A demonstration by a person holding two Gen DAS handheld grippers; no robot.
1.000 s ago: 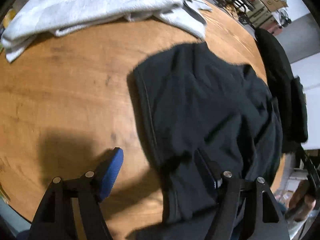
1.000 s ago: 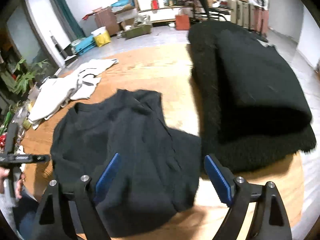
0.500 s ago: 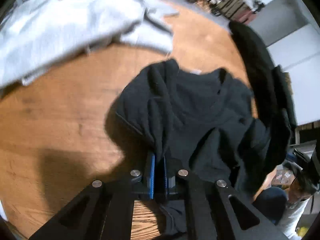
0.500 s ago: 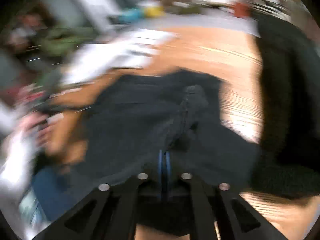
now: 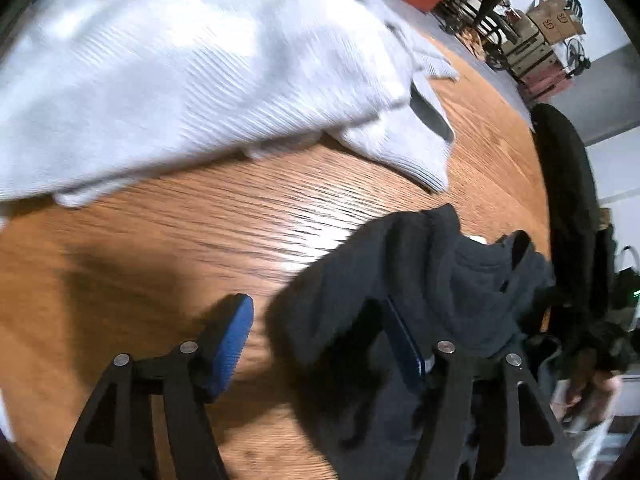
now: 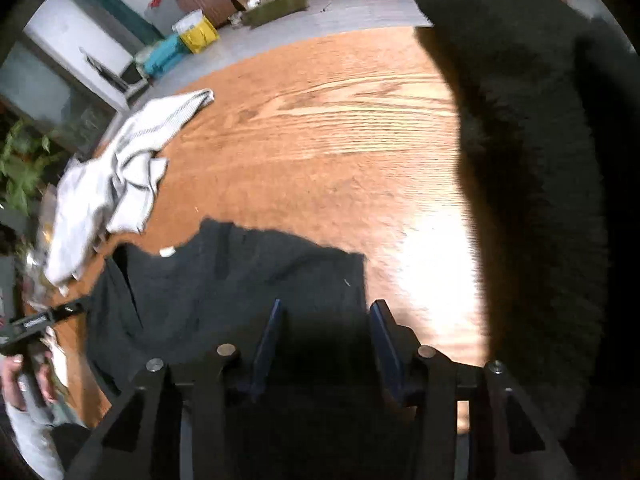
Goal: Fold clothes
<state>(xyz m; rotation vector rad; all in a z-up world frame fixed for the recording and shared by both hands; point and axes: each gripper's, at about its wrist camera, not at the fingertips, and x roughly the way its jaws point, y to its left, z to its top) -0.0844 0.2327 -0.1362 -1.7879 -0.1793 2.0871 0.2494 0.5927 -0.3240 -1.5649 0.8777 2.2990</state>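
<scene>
We see a wide wooden bench (image 6: 320,128) filling both views, its grain running left to right. On its right side in the right wrist view lies a thick black fleece (image 6: 532,160), bulky and dark, reaching from the far edge almost to the near one. On the far left lies a crumpled white garment (image 5: 180,80), which fills the far half of the left wrist view and shows smaller at the left edge of the bench in the right wrist view. Near us, on the bench, sits the dark shirt (image 6: 240,280), partly flattened, with a small white tag at its far edge; in the left wrist view the same shirt is bunched and rumpled at the near right.

Our left tool (image 5: 320,332) has its blue pads wide apart: the left pad hangs over bare wood, the right pad sits against the shirt's folds, with nothing clamped between them. Our right tool (image 6: 324,344) also stands apart, over the shirt's near right part, and we see no cloth pinched between its pads. A hand (image 6: 28,376) shows at the near left of the right wrist view.
</scene>
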